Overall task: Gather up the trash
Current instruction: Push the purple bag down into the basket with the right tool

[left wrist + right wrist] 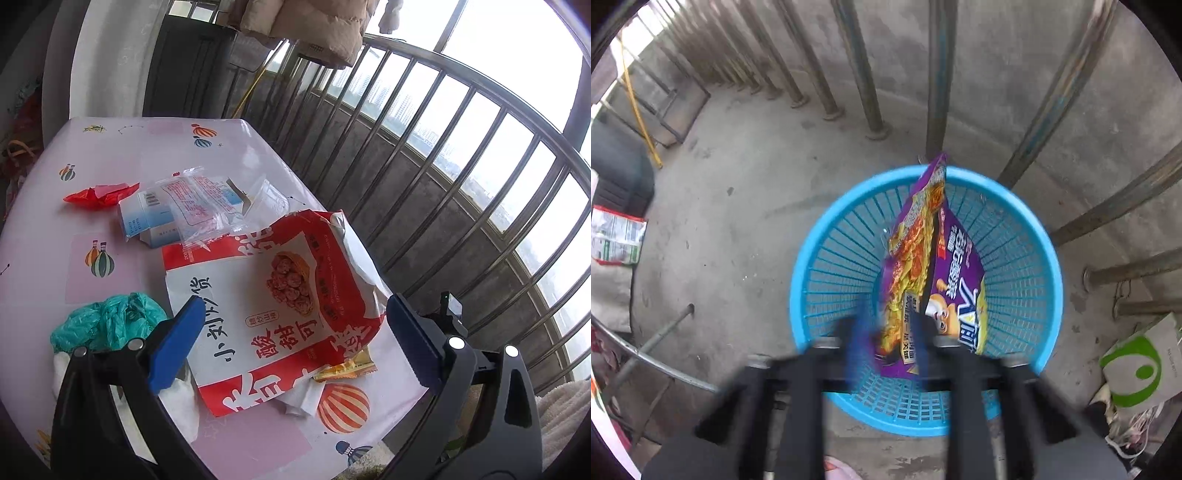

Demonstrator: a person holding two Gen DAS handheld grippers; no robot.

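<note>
My left gripper is open and empty, hovering over a large red and white snack bag on the pink table. Around it lie a teal plastic bag, a red wrapper, a blue and white carton under a clear plastic bag, a small yellow wrapper and white tissue. My right gripper, blurred by motion, is above the blue mesh basket. A purple noodle packet stands between its fingers over the basket; the grip looks narrow.
A metal balcony railing runs close behind the table's right edge and behind the basket. A white and green paper bag lies right of the basket. A red and white packet lies on the concrete floor at left.
</note>
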